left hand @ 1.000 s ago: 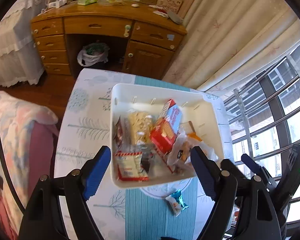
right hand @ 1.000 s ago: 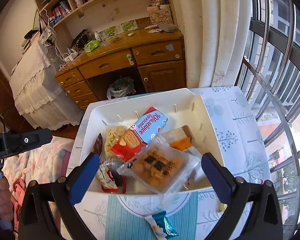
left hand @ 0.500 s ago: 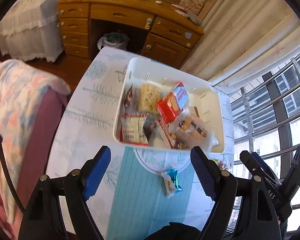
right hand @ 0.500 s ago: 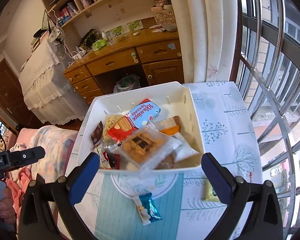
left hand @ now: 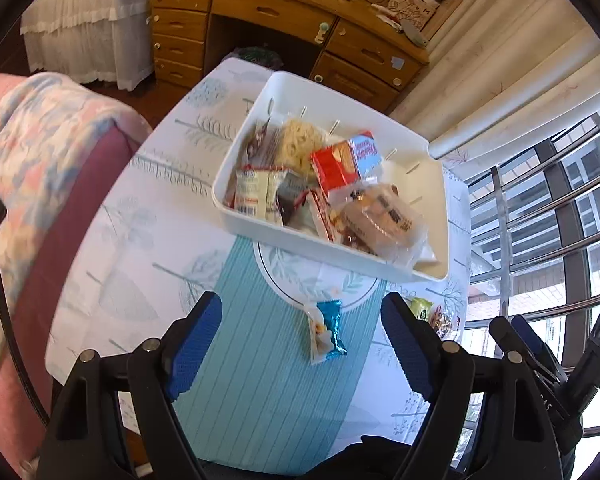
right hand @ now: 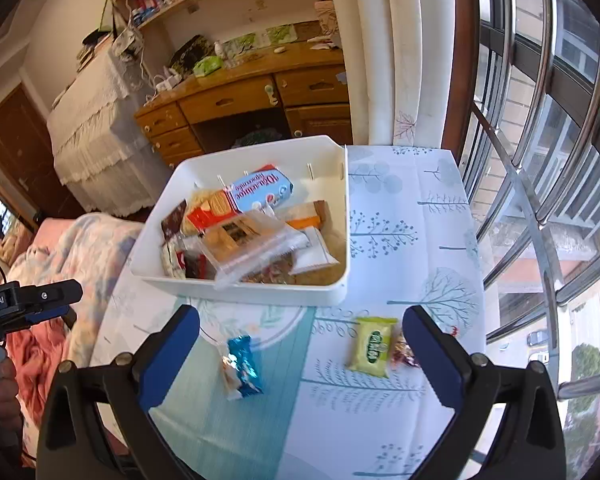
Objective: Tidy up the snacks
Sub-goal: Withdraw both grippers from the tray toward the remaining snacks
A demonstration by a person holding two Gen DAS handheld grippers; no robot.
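A white bin (left hand: pixel 236 184) (right hand: pixel 156 236) full of snack packs stands at the far half of the table. On the cloth in front of it lie a blue-and-white wrapper (left hand: pixel 326 332) (right hand: pixel 240 364), a yellow-green packet (right hand: pixel 373 345) (left hand: pixel 420 307) and a small shiny candy (right hand: pixel 402 351). My left gripper (left hand: pixel 302 346) hangs open above the blue wrapper, which shows between its fingers. My right gripper (right hand: pixel 300 356) is open too, with the blue wrapper and the yellow-green packet both in its gap. Neither holds anything.
The table has a tree-print cloth with a teal stripe (left hand: pixel 260 380). A pink sofa with a blanket (left hand: pixel 40 152) is at the left, a wooden desk (left hand: pixel 284 12) beyond, window rails (right hand: pixel 540 200) and a curtain at the right. A hand (right hand: pixel 4 392) holds the left gripper's handle.
Both grippers have pulled back from the bin toward the near edge of the table. The blue wrapper now sits between the fingers, and the yellow-green packet has come into view.
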